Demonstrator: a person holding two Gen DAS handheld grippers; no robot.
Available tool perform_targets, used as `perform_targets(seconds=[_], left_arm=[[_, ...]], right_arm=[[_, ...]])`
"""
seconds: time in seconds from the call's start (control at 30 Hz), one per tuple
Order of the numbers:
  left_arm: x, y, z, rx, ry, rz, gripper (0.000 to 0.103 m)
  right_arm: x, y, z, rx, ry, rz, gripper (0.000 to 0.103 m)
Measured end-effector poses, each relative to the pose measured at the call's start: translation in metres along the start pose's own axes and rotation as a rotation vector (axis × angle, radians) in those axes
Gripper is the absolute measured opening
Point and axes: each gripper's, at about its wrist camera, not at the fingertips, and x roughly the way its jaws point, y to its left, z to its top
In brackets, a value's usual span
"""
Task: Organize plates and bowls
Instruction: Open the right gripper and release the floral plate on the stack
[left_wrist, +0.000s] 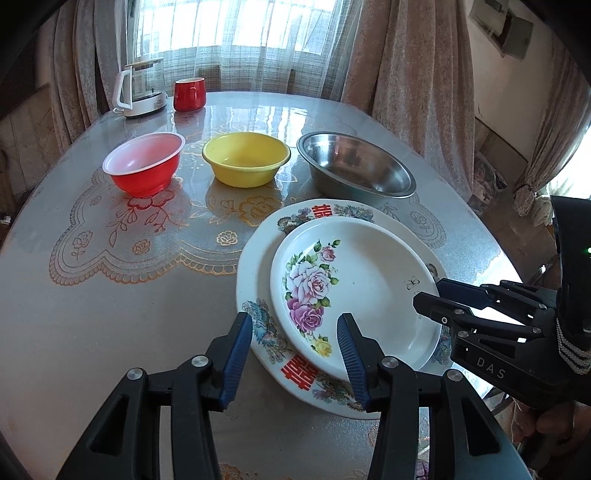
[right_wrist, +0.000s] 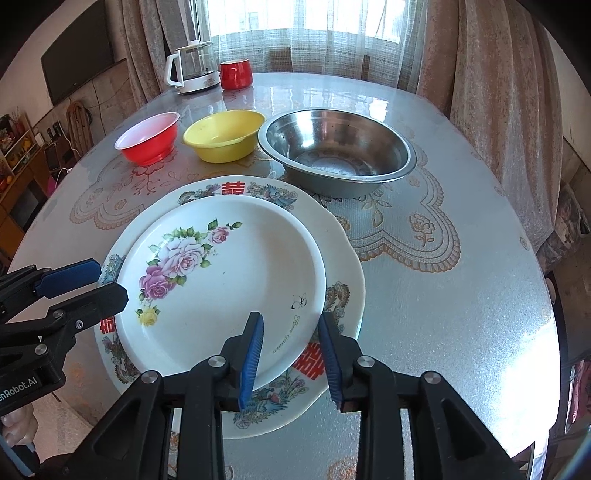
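Observation:
A white rose-patterned plate (left_wrist: 365, 288) (right_wrist: 221, 291) lies on a larger plate with red characters and birds (left_wrist: 258, 280) (right_wrist: 343, 266) at the table's near edge. Behind stand a red bowl (left_wrist: 144, 166) (right_wrist: 147, 138), a yellow bowl (left_wrist: 245, 158) (right_wrist: 223, 134) and a steel bowl (left_wrist: 356, 166) (right_wrist: 338, 147), all apart. My left gripper (left_wrist: 295, 325) (right_wrist: 107, 280) is open, its fingers over the plates' near-left rims. My right gripper (right_wrist: 291, 325) (left_wrist: 428, 291) is open, its fingers straddling the rose plate's near-right rim.
A glass kettle (left_wrist: 142, 88) (right_wrist: 194, 66) and a red mug (left_wrist: 189, 94) (right_wrist: 236, 74) stand at the far left of the round table (left_wrist: 92, 314) (right_wrist: 461, 314). Curtains hang behind it. A shelf (right_wrist: 18, 162) stands far left.

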Motion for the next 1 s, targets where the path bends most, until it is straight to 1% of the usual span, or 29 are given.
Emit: perform_targets(seconds=[0.17,0.3,0.57,0.67,0.83,0.93,1.0], left_arm=[[-0.003,0.004,0.000,-0.009,-0.017,0.054,0.049],[-0.002,0.007,-0.002,-0.016,-0.019,0.086,0.049],[0.002,0.015,-0.003,-0.045,-0.003,0.114,0.049],[0.003,0.017,-0.004,-0.051,0.000,0.103,0.049],[0.004,0.016,-0.004,-0.042,-0.006,0.107,0.049],[0.005,0.017,-0.003,-0.042,-0.002,0.106,0.049],[0.006,0.018,-0.002,-0.041,-0.002,0.113,0.049]], right_arm=[[-0.001,-0.002,-0.002,0.015,-0.015,0.020,0.032],[-0.003,-0.009,-0.002,0.064,-0.030,0.064,0.032],[-0.010,-0.026,0.001,0.173,-0.091,0.144,0.032],[-0.011,-0.033,0.002,0.213,-0.105,0.172,0.032],[-0.007,-0.044,0.000,0.272,-0.101,0.205,0.032],[-0.001,-0.051,0.000,0.317,-0.079,0.233,0.032],[0.002,-0.058,0.000,0.358,-0.071,0.271,0.033]])
